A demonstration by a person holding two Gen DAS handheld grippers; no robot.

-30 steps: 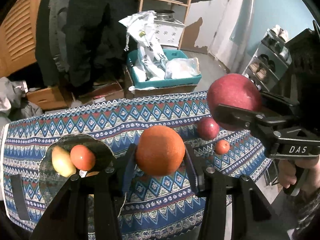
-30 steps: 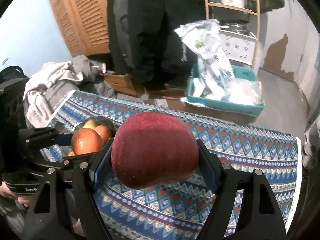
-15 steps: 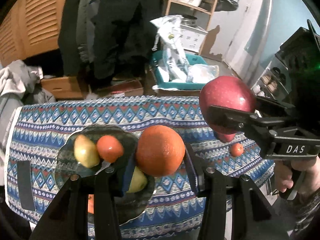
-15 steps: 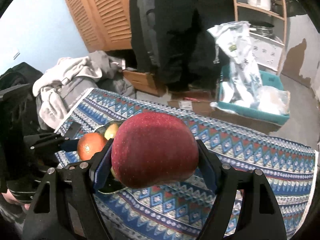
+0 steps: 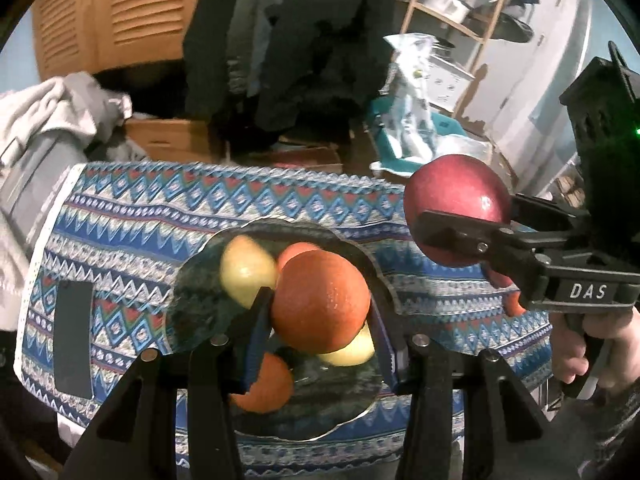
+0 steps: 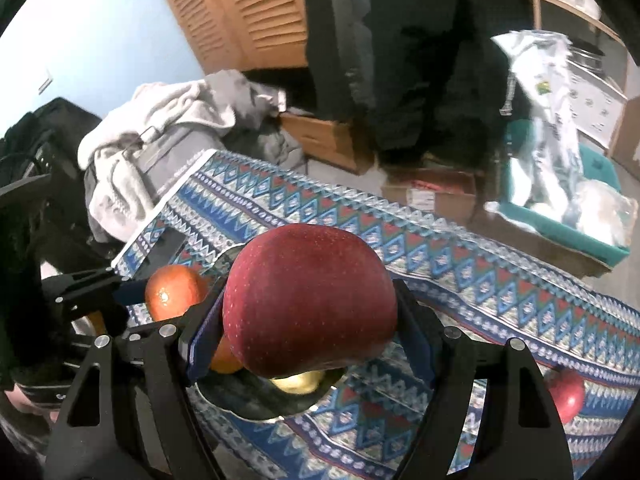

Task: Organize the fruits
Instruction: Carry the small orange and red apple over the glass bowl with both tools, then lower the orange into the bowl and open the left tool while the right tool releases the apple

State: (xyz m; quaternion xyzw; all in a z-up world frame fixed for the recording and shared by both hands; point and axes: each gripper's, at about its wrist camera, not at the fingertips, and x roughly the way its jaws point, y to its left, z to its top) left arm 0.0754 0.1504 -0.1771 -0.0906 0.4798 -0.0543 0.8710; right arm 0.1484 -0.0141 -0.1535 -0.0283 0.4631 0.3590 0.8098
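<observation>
On the patterned tabletop (image 5: 120,216) the dark dish (image 5: 192,304) is crowded, so your left tongs (image 5: 320,320) gripping the orange (image 5: 320,300) and right tongs (image 6: 308,320) gripping the red apple (image 6: 310,300) could knock fruit rolling out.

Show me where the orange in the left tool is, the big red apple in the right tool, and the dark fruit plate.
orange (image 5: 320,300), left wrist view, middle of its front face.
red apple (image 6: 310,300), right wrist view, centre of its skin.
dark plate (image 5: 192,308), left wrist view, bare left part.
</observation>
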